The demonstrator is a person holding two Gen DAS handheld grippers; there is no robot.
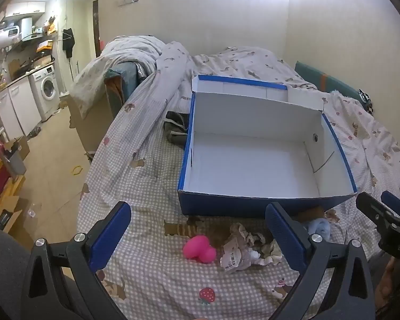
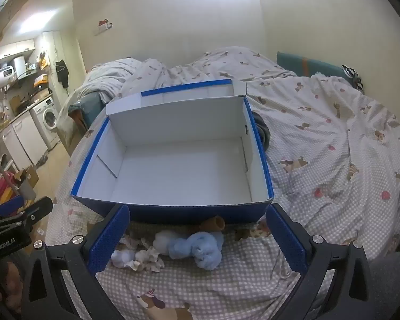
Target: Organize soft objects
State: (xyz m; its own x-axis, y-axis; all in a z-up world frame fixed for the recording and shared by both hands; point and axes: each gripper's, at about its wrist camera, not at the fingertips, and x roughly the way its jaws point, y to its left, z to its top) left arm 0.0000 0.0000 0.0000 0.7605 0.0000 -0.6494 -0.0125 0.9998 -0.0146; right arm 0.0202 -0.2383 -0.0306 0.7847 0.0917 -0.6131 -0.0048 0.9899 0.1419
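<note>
Right, nothing packed yet: the blue box (image 2: 173,208) sits bare at frame centre. Both claws hang released, left gripper (image 1: 197,237) over the pink toy (image 1: 199,248), right gripper (image 2: 197,237) framing the light-blue plush (image 2: 200,248) at lower centre. Next: dip, pinch, lift over the rim.

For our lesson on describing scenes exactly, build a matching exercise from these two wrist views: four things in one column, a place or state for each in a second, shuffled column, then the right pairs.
Things
1. blue cardboard shoebox with white inside
2. bright pink rubbery toy
3. light blue fluffy plush toy
4. left gripper

Places or states
A. lies between the right gripper's fingers
B. open, holding nothing
C. lid flipped back, nothing inside
D. lies on the checked bedsheet, left of the crumpled frilly cloth

Pairs: 1-C, 2-D, 3-A, 4-B
</note>
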